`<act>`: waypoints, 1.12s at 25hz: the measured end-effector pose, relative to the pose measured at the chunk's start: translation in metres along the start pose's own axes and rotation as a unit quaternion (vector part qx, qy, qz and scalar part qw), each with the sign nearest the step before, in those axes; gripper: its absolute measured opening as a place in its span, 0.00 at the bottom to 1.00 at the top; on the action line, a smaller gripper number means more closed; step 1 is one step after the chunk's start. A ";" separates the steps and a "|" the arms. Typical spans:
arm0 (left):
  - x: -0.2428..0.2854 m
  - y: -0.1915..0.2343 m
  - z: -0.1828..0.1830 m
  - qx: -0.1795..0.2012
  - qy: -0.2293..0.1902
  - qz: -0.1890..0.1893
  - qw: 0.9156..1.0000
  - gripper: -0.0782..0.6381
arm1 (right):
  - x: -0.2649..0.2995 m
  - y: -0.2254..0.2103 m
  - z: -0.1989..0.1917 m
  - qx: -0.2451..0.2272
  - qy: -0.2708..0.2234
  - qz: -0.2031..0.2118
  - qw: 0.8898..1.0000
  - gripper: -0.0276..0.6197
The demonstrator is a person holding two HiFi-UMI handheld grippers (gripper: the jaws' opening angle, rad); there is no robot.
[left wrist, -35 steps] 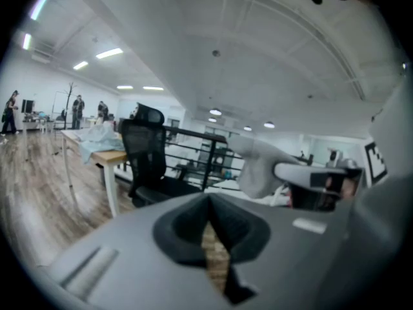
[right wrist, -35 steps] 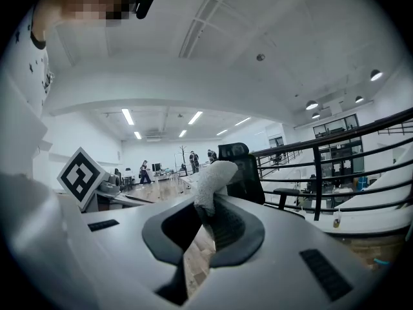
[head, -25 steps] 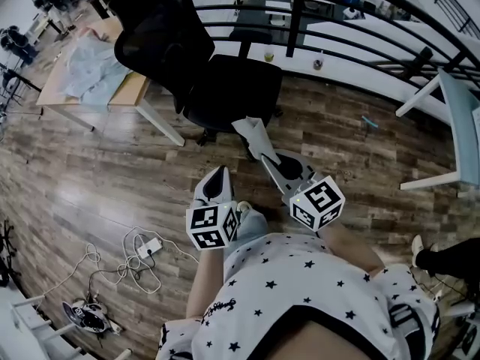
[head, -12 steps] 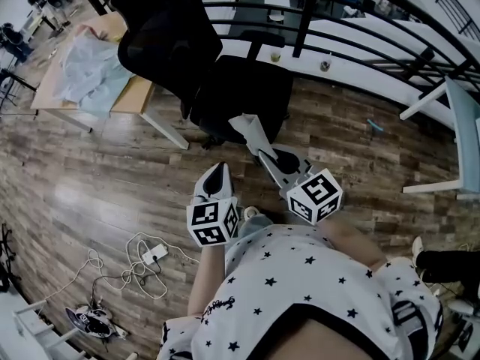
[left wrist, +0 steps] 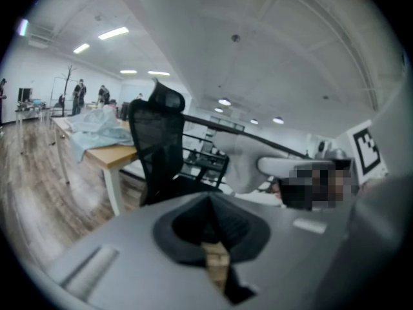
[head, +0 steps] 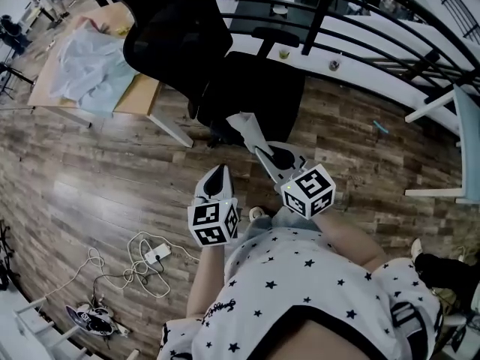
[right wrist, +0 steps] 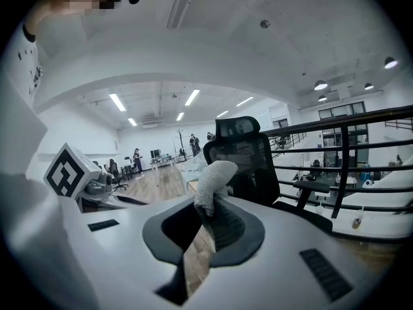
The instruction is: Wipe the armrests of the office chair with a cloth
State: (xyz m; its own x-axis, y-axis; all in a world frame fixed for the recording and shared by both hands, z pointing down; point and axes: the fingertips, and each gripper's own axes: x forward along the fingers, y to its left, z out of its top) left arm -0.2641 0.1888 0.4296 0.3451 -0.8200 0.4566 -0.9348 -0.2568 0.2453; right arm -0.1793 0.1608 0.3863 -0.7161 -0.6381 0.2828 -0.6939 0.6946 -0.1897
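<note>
The right gripper point(head: 256, 147) pinches the white cloth point(head: 244, 123); the left gripper point(head: 218, 172) sits closed, seemingly empty. The office chair point(head: 251, 88) stands at twelve o'clock; reach its armrest point(head: 274, 35) near one o'clock, pressing the cloth flat.

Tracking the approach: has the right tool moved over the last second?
Yes. The right tool carried its cloth forward, toward the chair; the cloth now overlaps the seat's front edge.
</note>
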 end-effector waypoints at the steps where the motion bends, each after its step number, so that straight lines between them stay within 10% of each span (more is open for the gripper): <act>1: 0.002 0.004 -0.002 -0.004 0.003 0.002 1.000 0.12 | 0.008 0.000 -0.003 0.002 0.006 0.004 1.000 0.09; 28: 0.079 0.073 -0.038 -0.097 0.044 0.083 0.991 0.12 | 0.208 -0.047 -0.105 0.065 0.153 0.066 0.984 0.09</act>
State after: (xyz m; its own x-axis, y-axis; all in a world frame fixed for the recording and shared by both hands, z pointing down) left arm -0.3015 0.1242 0.5158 0.2013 -0.7933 0.5745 -0.9485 -0.0115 0.3164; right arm -0.2878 0.0309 0.5529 -0.7582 -0.4020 0.5134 -0.6144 0.7040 -0.3562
